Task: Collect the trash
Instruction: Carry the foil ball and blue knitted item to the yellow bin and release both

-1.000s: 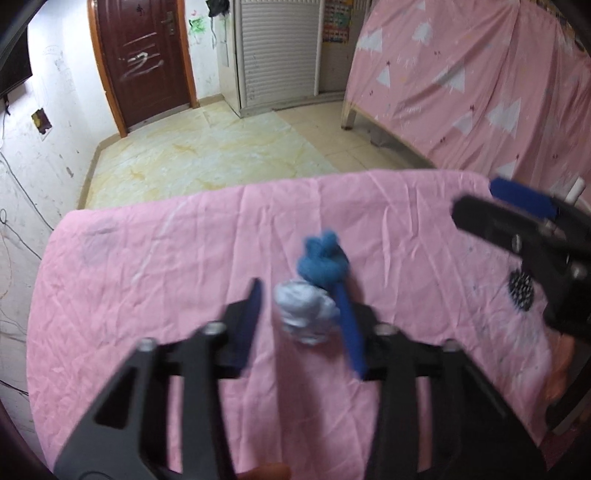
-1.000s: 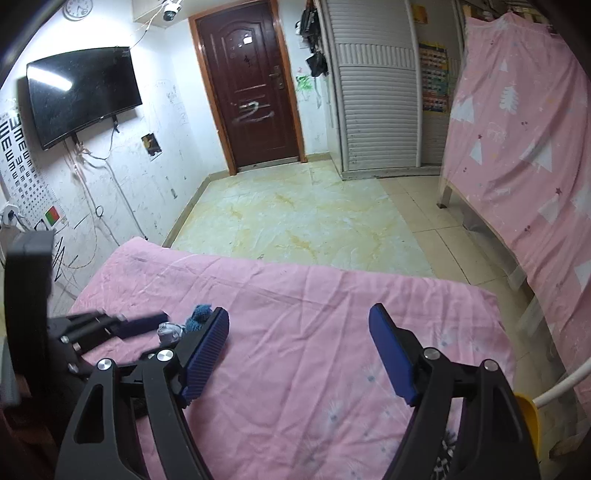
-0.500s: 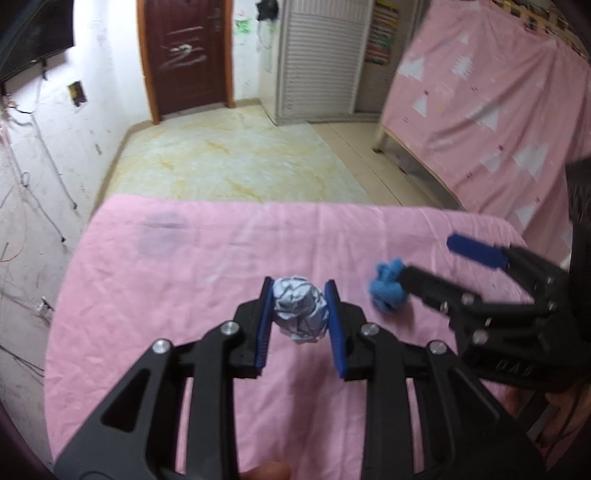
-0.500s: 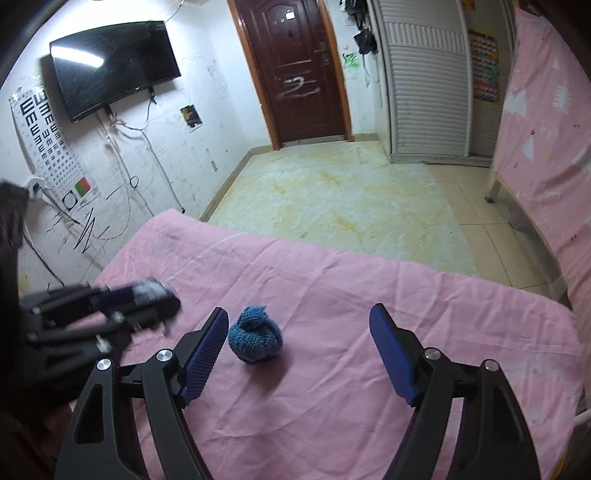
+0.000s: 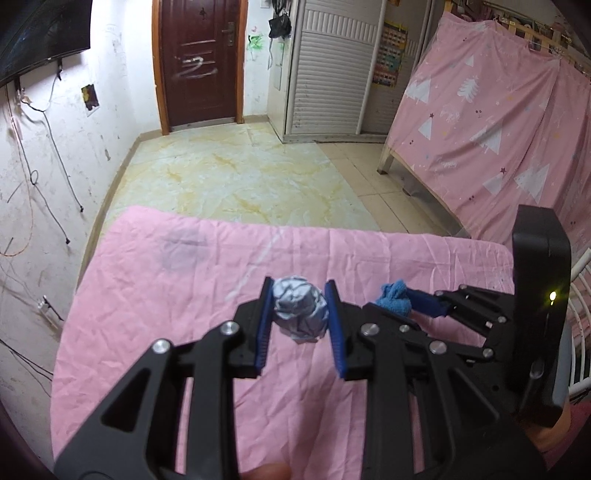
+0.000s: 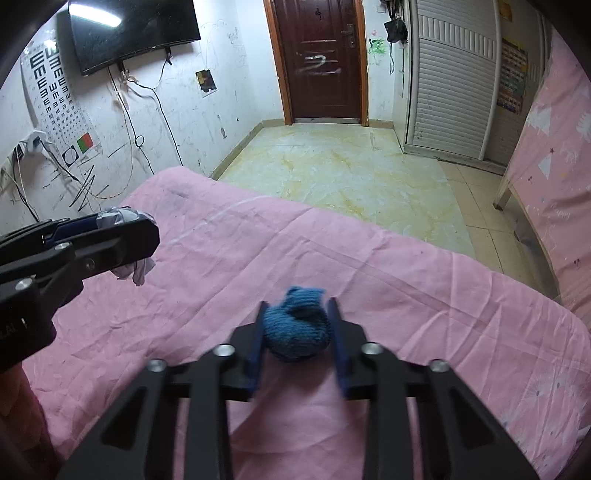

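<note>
Between claw [image 5: 299, 325] pads, crumpled, perhaps paper, wad [image 5: 301, 314]

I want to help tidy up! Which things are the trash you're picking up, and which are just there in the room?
Trash job:
- crumpled paper ball, gripped by the left gripper
- blue knitted wad, gripped by the right gripper

Just there:
- pink sheet
- TV
- eye chart
- brown door
- pink curtain

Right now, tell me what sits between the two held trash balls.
Only the left hand-held gripper's finger; left wrist view shows paper ball beside blue ball.
</note>
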`<action>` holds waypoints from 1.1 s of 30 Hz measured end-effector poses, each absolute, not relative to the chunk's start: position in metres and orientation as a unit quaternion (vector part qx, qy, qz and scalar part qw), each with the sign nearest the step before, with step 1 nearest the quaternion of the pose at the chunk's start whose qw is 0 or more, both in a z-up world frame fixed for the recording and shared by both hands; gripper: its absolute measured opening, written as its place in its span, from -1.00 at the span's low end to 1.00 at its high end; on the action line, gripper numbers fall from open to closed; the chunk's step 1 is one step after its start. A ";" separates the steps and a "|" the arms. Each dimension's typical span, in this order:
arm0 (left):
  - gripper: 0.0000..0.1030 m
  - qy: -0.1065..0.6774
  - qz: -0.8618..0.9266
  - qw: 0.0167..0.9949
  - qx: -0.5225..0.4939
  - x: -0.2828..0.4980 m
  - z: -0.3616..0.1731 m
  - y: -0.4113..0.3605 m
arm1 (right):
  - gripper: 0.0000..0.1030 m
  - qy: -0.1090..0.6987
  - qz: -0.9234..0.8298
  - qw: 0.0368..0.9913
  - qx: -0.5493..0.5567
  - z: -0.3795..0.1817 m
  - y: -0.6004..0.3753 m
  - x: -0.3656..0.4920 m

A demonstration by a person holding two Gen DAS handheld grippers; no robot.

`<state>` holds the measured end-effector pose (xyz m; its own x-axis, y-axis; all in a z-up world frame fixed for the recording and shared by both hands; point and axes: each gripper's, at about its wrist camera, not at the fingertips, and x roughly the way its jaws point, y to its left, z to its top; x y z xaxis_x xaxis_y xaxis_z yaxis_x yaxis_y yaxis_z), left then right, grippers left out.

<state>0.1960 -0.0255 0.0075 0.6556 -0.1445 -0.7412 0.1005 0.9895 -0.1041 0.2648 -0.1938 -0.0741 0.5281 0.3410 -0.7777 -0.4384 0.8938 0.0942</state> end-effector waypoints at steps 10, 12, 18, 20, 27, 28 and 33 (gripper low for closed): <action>-0.51 0.399 -0.067 0.914 -0.024 0.195 0.006 -0.028 | -0.60 0.401 0.206 0.892 -0.032 -0.053 -0.209 0.252; -0.51 0.397 -0.065 0.915 -0.022 0.197 0.005 -0.030 | -0.60 0.392 0.202 0.897 -0.017 -0.046 -0.218 0.248; -0.51 0.379 -0.062 0.923 0.000 0.192 0.007 -0.043 | -0.59 0.363 0.176 0.915 0.030 -0.027 -0.257 0.229; -0.51 0.375 -0.066 0.925 0.005 0.189 0.010 -0.049 | -0.59 0.354 0.167 0.919 0.042 -0.023 -0.269 0.223; -0.50 0.364 -0.090 0.927 0.021 0.177 0.026 -0.078 | -0.59 0.308 0.133 0.939 0.080 -0.002 -0.323 0.188; -0.50 0.364 -0.095 0.926 0.024 0.175 0.028 -0.084 | -0.59 0.301 0.126 0.942 0.083 0.000 -0.330 0.182; -0.50 0.353 -0.124 0.927 0.034 0.161 0.043 -0.120 | -0.59 0.267 0.086 0.955 0.099 0.010 -0.377 0.152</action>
